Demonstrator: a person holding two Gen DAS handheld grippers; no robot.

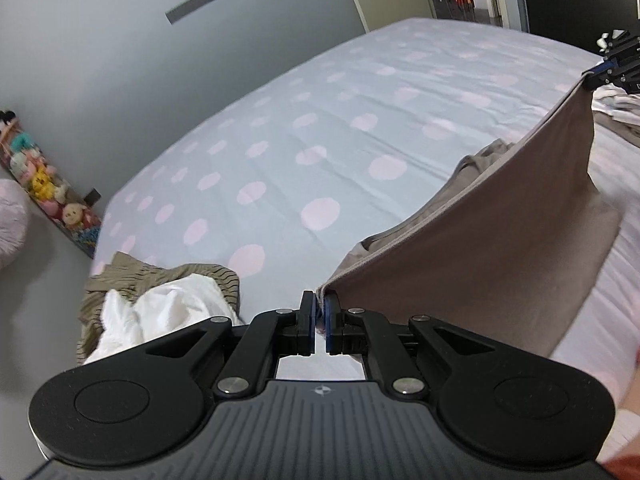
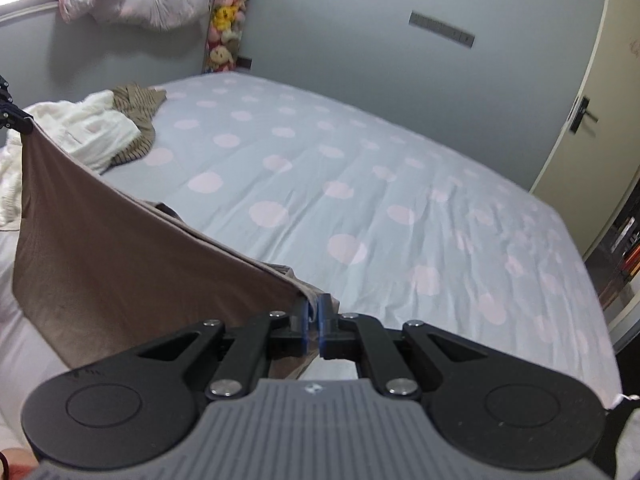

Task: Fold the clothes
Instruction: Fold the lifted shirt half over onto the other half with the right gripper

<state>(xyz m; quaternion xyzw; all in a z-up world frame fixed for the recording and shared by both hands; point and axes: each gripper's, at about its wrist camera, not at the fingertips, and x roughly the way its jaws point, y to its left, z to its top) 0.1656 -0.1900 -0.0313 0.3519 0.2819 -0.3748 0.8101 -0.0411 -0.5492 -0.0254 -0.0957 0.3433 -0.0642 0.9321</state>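
Both claws, left claw and right claw, grip corners of the taupe garment, stretched above the bed; next, lay it flat for folding.

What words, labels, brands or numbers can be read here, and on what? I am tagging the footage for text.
None can be read.
Left gripper: a small round emblem on its body, no letters.
Right gripper: the same emblem, no letters.
Grey wall plate: marks too blurred to read.
Shelf items at the edge: too small and blurred.
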